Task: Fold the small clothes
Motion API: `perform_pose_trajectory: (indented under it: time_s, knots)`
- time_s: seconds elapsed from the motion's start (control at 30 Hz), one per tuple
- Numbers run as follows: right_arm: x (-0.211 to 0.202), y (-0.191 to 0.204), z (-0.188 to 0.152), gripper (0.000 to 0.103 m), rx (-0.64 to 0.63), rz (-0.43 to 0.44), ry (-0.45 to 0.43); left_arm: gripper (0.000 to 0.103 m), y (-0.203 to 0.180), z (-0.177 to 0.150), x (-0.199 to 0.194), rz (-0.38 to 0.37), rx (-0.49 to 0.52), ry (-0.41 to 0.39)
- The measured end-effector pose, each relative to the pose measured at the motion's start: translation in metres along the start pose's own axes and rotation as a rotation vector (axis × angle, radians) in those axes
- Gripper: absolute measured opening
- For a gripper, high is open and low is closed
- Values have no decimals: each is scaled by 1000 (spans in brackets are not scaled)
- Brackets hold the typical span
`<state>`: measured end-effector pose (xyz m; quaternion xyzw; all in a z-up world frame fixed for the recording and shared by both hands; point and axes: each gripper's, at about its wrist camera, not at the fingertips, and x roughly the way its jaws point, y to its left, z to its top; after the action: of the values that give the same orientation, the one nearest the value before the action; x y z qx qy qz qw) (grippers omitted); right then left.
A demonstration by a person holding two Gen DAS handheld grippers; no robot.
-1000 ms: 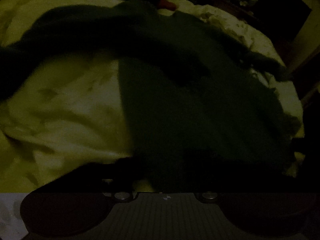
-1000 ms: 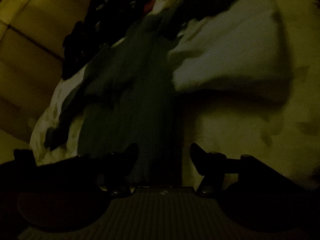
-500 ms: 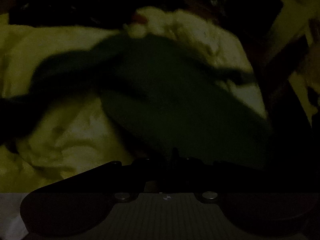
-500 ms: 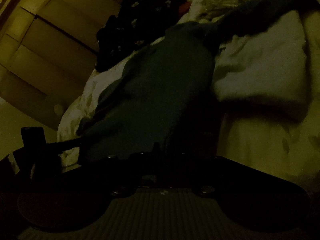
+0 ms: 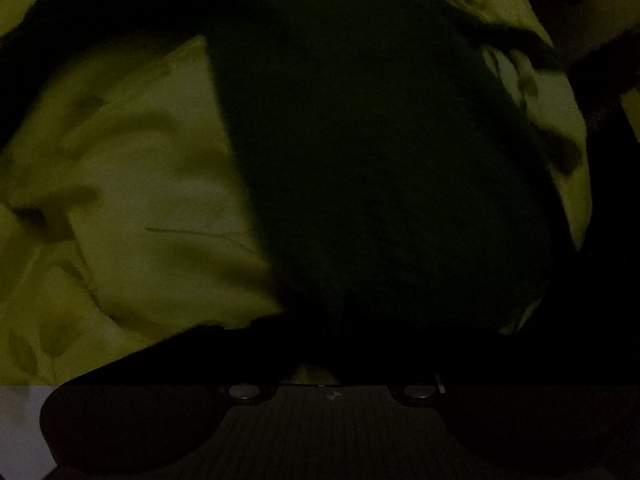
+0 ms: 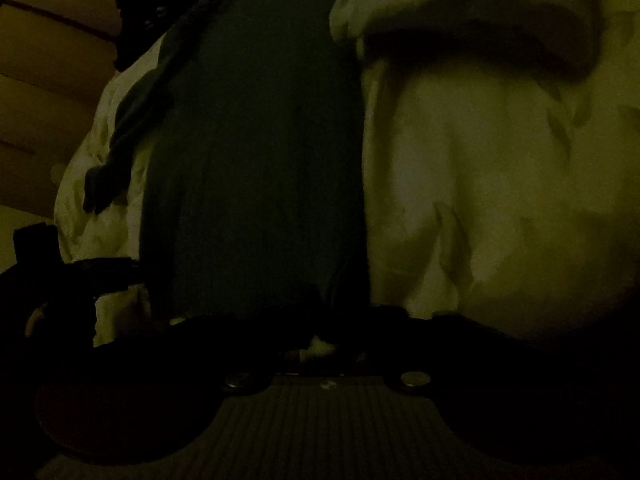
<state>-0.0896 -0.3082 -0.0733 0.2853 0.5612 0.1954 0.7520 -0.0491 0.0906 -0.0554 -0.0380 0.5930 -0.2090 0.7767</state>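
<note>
Both grippers now pinch the dark garment (image 6: 256,168) nearer the bedsheet (image 6: 500,200).

Very dim room: a rumpled pale bedsheet (image 5: 132,184) fills the view, panelled wall (image 6: 44,80) beyond.

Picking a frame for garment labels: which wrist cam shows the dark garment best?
Right wrist. The dark garment reads as a long strip with both side edges distinct against the pale bedding. In the left wrist view it is a near-black mass; only its left edge is clear.
</note>
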Motion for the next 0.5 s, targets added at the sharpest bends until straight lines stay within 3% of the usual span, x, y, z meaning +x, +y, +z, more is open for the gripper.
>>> perform_pose_trajectory:
  time_s: [0.1, 0.23, 0.4, 0.5]
  knots:
    - [-10, 4, -2, 38, -26, 8, -22, 103, 5, 10, -13, 23, -40, -49]
    - [-33, 0, 4, 45, -17, 5, -96, 103, 5, 22, -41, 128, -21, -167]
    - [-63, 0, 21, 56, -12, -11, -247, 103, 3, 41, -65, 277, -88, -345]
    - [-81, -1, 39, 60, -23, -45, -353, 103, 6, 53, -70, 317, -176, -442]
